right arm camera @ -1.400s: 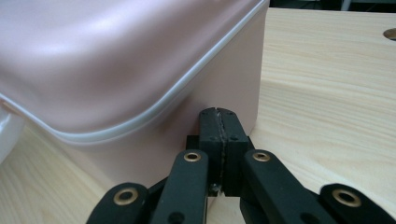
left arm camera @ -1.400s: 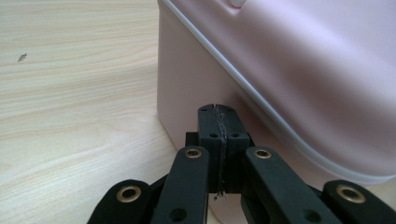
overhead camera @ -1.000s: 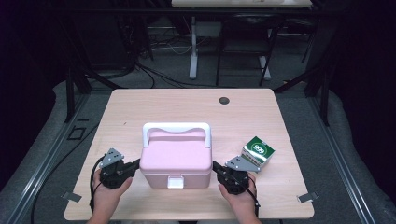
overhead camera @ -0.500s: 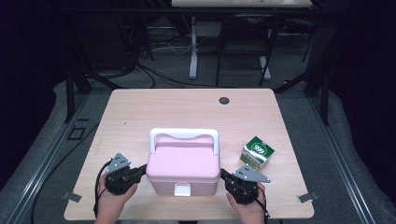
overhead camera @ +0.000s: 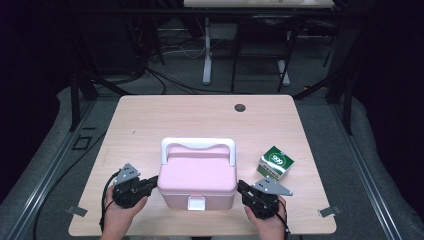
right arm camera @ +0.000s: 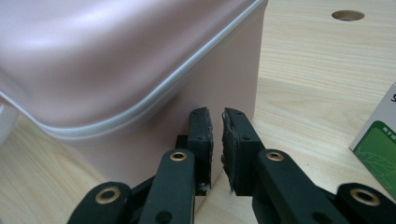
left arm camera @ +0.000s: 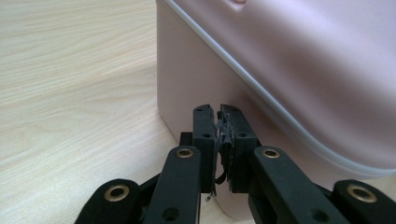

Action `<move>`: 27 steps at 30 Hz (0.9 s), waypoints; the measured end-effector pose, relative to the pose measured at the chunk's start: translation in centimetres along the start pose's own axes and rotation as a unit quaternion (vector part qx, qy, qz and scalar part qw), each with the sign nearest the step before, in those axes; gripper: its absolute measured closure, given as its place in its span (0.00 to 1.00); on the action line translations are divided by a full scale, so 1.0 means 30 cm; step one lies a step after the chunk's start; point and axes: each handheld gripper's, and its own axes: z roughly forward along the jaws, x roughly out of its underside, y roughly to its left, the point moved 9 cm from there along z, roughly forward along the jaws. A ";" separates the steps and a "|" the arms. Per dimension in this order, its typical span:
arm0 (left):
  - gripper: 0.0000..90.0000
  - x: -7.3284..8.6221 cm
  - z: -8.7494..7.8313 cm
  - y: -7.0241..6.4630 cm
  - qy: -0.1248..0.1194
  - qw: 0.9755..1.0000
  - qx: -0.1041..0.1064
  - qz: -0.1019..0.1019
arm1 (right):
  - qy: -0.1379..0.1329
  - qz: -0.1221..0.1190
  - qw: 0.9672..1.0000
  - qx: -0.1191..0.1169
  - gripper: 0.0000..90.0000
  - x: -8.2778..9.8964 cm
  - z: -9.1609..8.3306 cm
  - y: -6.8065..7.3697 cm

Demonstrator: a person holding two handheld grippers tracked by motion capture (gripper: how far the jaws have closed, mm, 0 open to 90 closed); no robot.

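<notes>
A pink lidded box [overhead camera: 197, 175] with a white handle [overhead camera: 198, 144] and a white front latch [overhead camera: 196, 203] stands near the table's front edge. My left gripper [overhead camera: 152, 183] points at the box's left wall, its tips close to the pink side [left arm camera: 280, 70]. My right gripper [overhead camera: 241, 189] points at the right wall [right arm camera: 116, 70] in the same way. In the left gripper view the left gripper [left arm camera: 218, 112] shows a thin slit between its pads; the right gripper [right arm camera: 217, 116] shows a slightly wider gap. Both pairs of jaws have just been opening, with nothing between them.
A small green and white carton [overhead camera: 274, 162] stands right of the box, just beyond my right gripper, and its corner [right arm camera: 378, 140] shows in the right gripper view. A round cable hole [overhead camera: 240, 107] sits at the table's far side. Bare wood lies behind and left of the box.
The pink box has slid toward the front edge and a little right, with both grippers alongside it. Over the last half second nothing has visibly shifted.
</notes>
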 end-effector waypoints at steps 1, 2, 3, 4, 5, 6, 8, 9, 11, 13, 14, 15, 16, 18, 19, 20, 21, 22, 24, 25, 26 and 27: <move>0.93 -0.002 -0.003 0.002 0.003 1.000 0.002 0.003 | 0.006 -0.005 1.000 -0.002 0.91 0.000 -0.003 -0.001; 0.92 -0.009 -0.007 0.003 0.000 1.000 0.005 0.001 | 0.005 -0.007 1.000 -0.002 0.91 -0.004 -0.002 -0.002; 0.91 -0.015 -0.011 0.005 -0.004 1.000 0.007 -0.002 | 0.005 -0.011 1.000 -0.001 0.91 -0.008 -0.004 -0.003; 0.90 -0.022 -0.018 0.007 -0.007 1.000 0.008 -0.002 | 0.003 -0.015 1.000 0.004 0.91 -0.015 -0.007 -0.007; 0.90 -0.027 -0.024 0.008 -0.008 1.000 0.008 -0.002 | 0.001 -0.016 1.000 0.006 0.90 -0.020 -0.011 -0.012; 0.88 -0.032 -0.029 0.009 -0.009 1.000 0.008 -0.001 | -0.002 -0.013 1.000 0.005 0.88 -0.026 -0.013 -0.015; 0.85 -0.048 -0.040 0.013 -0.012 1.000 0.009 0.002 | 0.001 -0.007 1.000 0.003 0.85 -0.036 -0.022 -0.022; 0.83 -0.055 -0.046 0.016 -0.013 1.000 0.008 0.000 | 0.003 -0.005 1.000 -0.001 0.82 -0.042 -0.025 -0.025; 0.76 -0.068 -0.055 0.021 -0.016 1.000 0.003 -0.001 | 0.006 -0.002 1.000 -0.013 0.78 -0.055 -0.029 -0.025; 0.71 -0.080 -0.065 0.030 -0.011 1.000 -0.004 0.004 | 0.014 -0.010 1.000 -0.006 0.73 -0.069 -0.035 -0.033; 0.69 -0.087 -0.068 0.033 -0.011 1.000 -0.003 0.005 | 0.012 -0.010 1.000 -0.008 0.72 -0.079 -0.035 -0.033; 0.67 -0.096 -0.073 0.037 -0.012 1.000 -0.002 0.003 | 0.012 -0.012 1.000 -0.005 0.70 -0.089 -0.037 -0.037; 0.67 -0.107 -0.080 0.042 -0.016 1.000 -0.003 0.002 | 0.012 -0.011 1.000 -0.012 0.68 -0.099 -0.038 -0.037; 0.65 -0.128 -0.092 0.046 -0.025 1.000 0.002 -0.004 | 0.009 -0.009 1.000 -0.015 0.65 -0.121 -0.038 -0.039; 0.65 -0.140 -0.098 0.044 -0.028 1.000 0.008 -0.008 | 0.008 -0.013 1.000 -0.017 0.65 -0.131 -0.041 -0.040; 0.65 -0.148 -0.101 0.042 -0.028 1.000 0.011 -0.008 | 0.003 -0.015 1.000 -0.011 0.64 -0.144 -0.043 -0.044; 0.64 -0.159 -0.104 0.039 -0.030 0.999 0.013 -0.003 | 0.004 -0.017 1.000 -0.015 0.64 -0.151 -0.045 -0.044; 0.63 -0.168 -0.108 0.034 -0.029 0.999 0.016 0.000 | 0.003 -0.017 1.000 -0.011 0.64 -0.159 -0.047 -0.048; 0.61 -0.187 -0.112 0.026 -0.028 0.999 0.017 0.005 | 0.001 -0.014 1.000 -0.015 0.64 -0.180 -0.050 -0.050; 0.60 -0.196 -0.112 0.023 -0.030 0.999 0.019 0.009 | 0.000 -0.012 1.000 -0.017 0.63 -0.190 -0.051 -0.049; 0.60 -0.203 -0.110 0.020 -0.029 0.999 0.020 0.011 | -0.001 -0.013 1.000 -0.025 0.63 -0.201 -0.052 -0.046; 0.59 -0.209 -0.108 0.017 -0.027 0.999 0.022 0.014 | -0.001 -0.011 1.000 -0.028 0.62 -0.212 -0.052 -0.043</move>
